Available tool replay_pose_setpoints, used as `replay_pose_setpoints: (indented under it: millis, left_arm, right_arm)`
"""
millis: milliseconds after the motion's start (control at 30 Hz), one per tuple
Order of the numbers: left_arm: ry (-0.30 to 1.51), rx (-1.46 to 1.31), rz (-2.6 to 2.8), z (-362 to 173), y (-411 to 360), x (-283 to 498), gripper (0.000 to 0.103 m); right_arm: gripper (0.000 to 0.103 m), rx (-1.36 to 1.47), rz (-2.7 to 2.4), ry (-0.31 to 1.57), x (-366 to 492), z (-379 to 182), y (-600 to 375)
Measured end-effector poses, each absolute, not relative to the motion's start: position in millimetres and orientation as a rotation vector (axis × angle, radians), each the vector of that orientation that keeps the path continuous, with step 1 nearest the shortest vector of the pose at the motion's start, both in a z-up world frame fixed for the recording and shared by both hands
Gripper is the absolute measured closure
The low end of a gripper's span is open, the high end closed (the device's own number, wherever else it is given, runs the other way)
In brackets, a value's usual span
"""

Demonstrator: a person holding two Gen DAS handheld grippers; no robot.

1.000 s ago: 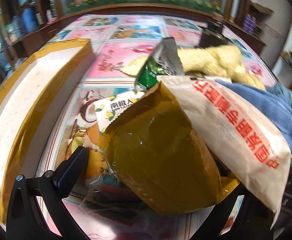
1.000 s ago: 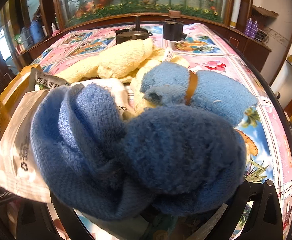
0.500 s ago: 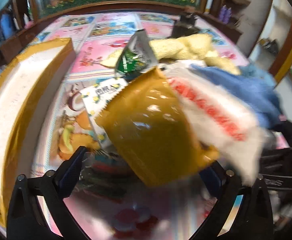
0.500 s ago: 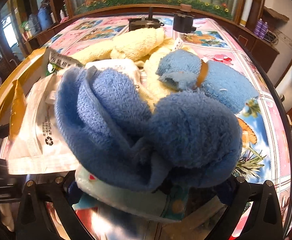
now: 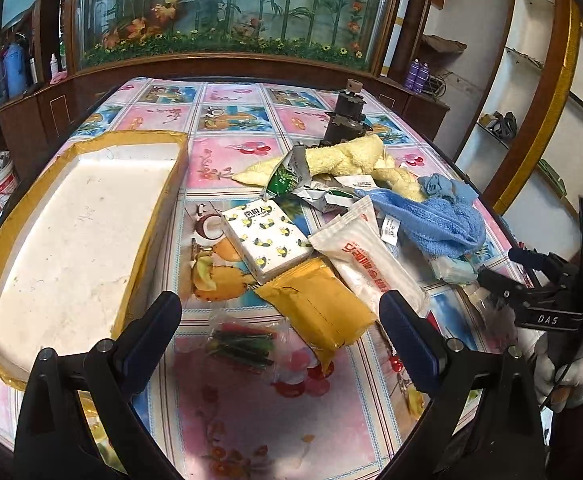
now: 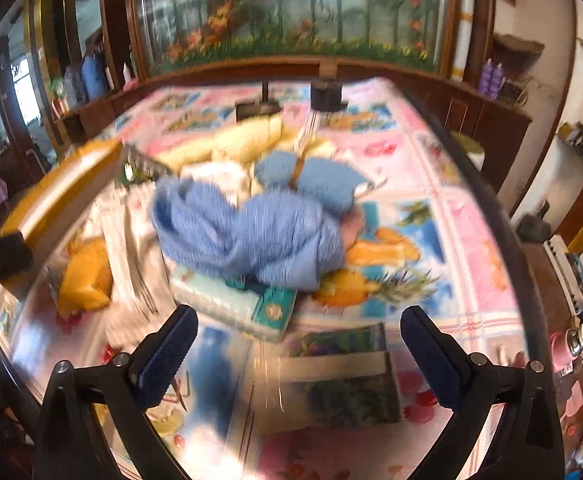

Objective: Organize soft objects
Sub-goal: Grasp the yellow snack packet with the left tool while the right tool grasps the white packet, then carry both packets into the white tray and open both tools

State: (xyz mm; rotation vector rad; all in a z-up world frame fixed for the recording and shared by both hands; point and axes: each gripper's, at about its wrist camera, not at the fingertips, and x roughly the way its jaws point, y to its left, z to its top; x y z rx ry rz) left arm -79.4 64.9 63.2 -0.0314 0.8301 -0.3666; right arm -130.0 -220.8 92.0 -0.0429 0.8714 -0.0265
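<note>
A heap of soft things lies mid-table: a blue towel (image 5: 431,220) (image 6: 251,232), a yellow towel (image 5: 347,158) (image 6: 227,146), a rolled blue cloth (image 6: 311,176), a white pouch with red print (image 5: 365,258), a yellow-brown packet (image 5: 315,308), a bee-print tissue pack (image 5: 265,240) and a green tissue pack (image 6: 235,304). My left gripper (image 5: 279,332) hangs open above the packet, holding nothing. Open too, my right gripper (image 6: 297,350) hovers short of the blue towel; it also shows at the right of the left wrist view (image 5: 531,276), held by a gloved hand (image 5: 567,372).
A white foam box (image 5: 71,236) edged in yellow tape fills the table's left side. A clear bag of coloured sticks (image 5: 243,346) lies near the front. A flat printed pack (image 6: 343,376) lies before my right gripper. Dark metal devices (image 5: 347,120) stand at the back.
Both grippers have pulled back and up from the heap. The yellow-brown packet and white pouch now lie flat on the table, and the blue towel rests on the pile, farther from my right gripper.
</note>
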Motion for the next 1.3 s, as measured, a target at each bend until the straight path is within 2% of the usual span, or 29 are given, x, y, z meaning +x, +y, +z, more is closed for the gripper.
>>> replay_pose_setpoints:
  millis: [100, 200, 400, 467, 500, 967, 1000, 1033, 1067, 1100, 1167, 1300]
  left_arm:
    - [0.826, -0.025, -0.4, 62, 56, -86, 0.003]
    - [0.81, -0.031, -0.39, 68, 60, -94, 0.008]
    - [0.815, -0.055, -0.337, 75, 91, -101, 0.008]
    - [0.827, -0.047, -0.339, 73, 92, -101, 0.008]
    - [0.831, -0.045, -0.348, 72, 90, -100, 0.008]
    - [1.025, -0.026, -0.497, 18, 7, -53, 0.01]
    - [1.037, -0.024, -0.493, 14, 4, -50, 0.015]
    - [1.003, 0.003, -0.474, 17, 2, -51, 0.027]
    - [1.003, 0.02, -0.471, 17, 0, -50, 0.051]
    - [1.003, 0.017, -0.481, 19, 0, -50, 0.059]
    - [1.023, -0.048, -0.512, 20, 7, -50, 0.063]
    - [1.019, -0.125, -0.522, 23, 25, -56, 0.063]
  right_arm:
    - [0.014, 0.001, 0.104, 0.839, -125, 112, -204]
    - [0.04, 0.009, 0.302, 0.904, -109, 111, -164]
    - [0.04, -0.114, 0.328, 1.025, -68, 70, -105]
    - [0.057, -0.116, 0.324, 1.065, -58, 52, -101]
    - [0.073, -0.101, 0.323, 1.081, -59, 46, -106]
    - [0.075, 0.06, 0.258, 1.033, -110, 70, -160]
    - [0.075, 0.062, 0.256, 1.031, -110, 69, -160]
    - [0.075, 0.065, 0.257, 1.028, -111, 69, -161]
    - [0.075, 0.067, 0.256, 1.027, -110, 70, -160]
    - [0.075, 0.069, 0.256, 1.025, -111, 71, -160]
    - [0.075, 0.068, 0.261, 1.019, -112, 72, -159]
    - [0.075, 0.073, 0.271, 1.005, -115, 77, -155]
